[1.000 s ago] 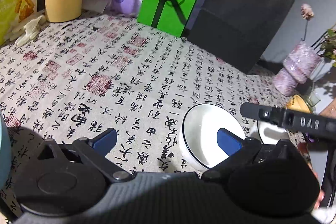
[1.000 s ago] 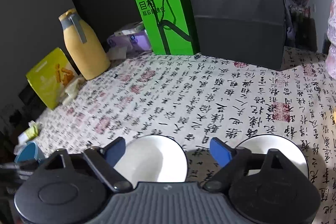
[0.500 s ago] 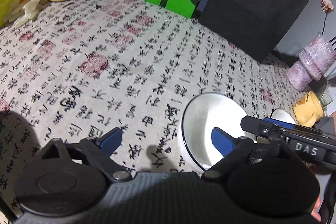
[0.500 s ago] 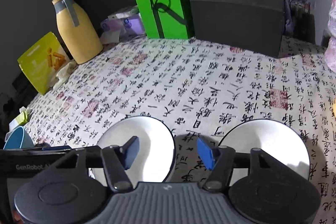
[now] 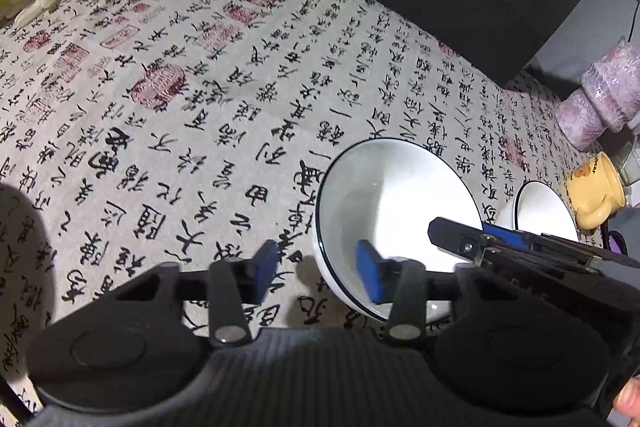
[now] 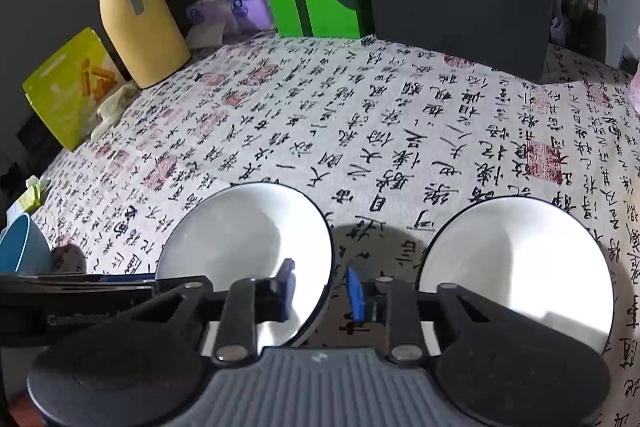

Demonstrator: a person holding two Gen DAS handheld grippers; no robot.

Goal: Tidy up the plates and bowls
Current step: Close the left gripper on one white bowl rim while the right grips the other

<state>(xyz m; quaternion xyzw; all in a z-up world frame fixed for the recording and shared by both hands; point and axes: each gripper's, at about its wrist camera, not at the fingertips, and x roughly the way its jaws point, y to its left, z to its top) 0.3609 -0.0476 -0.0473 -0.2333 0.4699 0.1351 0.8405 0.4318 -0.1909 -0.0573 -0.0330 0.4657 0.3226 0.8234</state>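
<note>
The left gripper [image 5: 316, 273] has a black body with a ribbed grey housing at six o'clock, two round black discs at seven and five o'clock, and silver rivets on its black finger links. Its pads [image 5: 370, 277] are blue. The right gripper [image 6: 320, 291] is built alike: blue pads, black links with silver rivets, ribbed grey housing. White lettering marks a black bar at nine o'clock.

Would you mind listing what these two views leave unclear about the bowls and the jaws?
- Left wrist view: the right bowl is half hidden by the right gripper.
- Right wrist view: the left bowl's near rim is hidden by the closing jaws; whether the pads touch it is unclear.
- Right wrist view: the blue bowl is cut off at the edge.
</note>
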